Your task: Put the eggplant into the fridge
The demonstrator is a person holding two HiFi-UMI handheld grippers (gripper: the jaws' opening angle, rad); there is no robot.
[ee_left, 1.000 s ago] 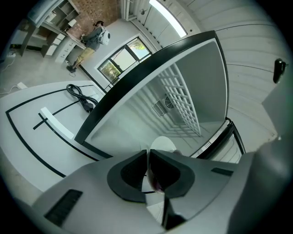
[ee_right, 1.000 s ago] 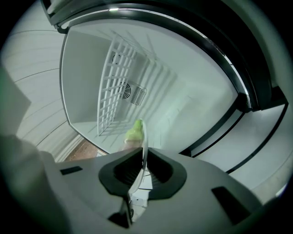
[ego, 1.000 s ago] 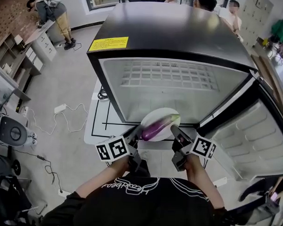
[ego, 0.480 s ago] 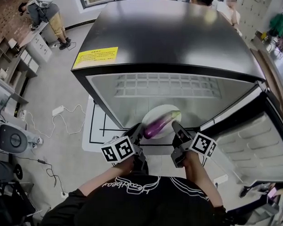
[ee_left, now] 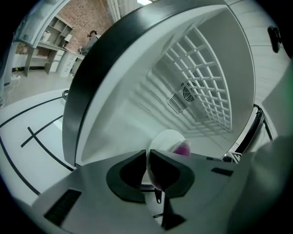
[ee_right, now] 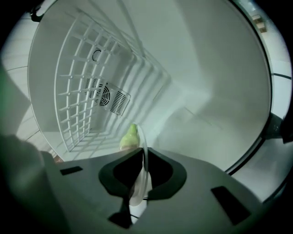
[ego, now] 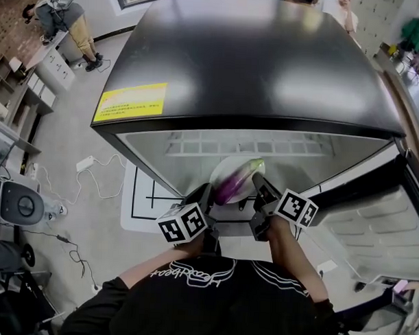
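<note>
Head view: one open fridge [ego: 254, 69], its black top hiding most of the inside. One white plate [ego: 225, 172] sits at its mouth, partly covered by the one eggplant [ego: 235, 183] lying on it. Two grippers: left gripper [ego: 207, 194] and right gripper [ego: 258, 182] each clamp an opposite plate edge; fingertips are blurry here.
</note>
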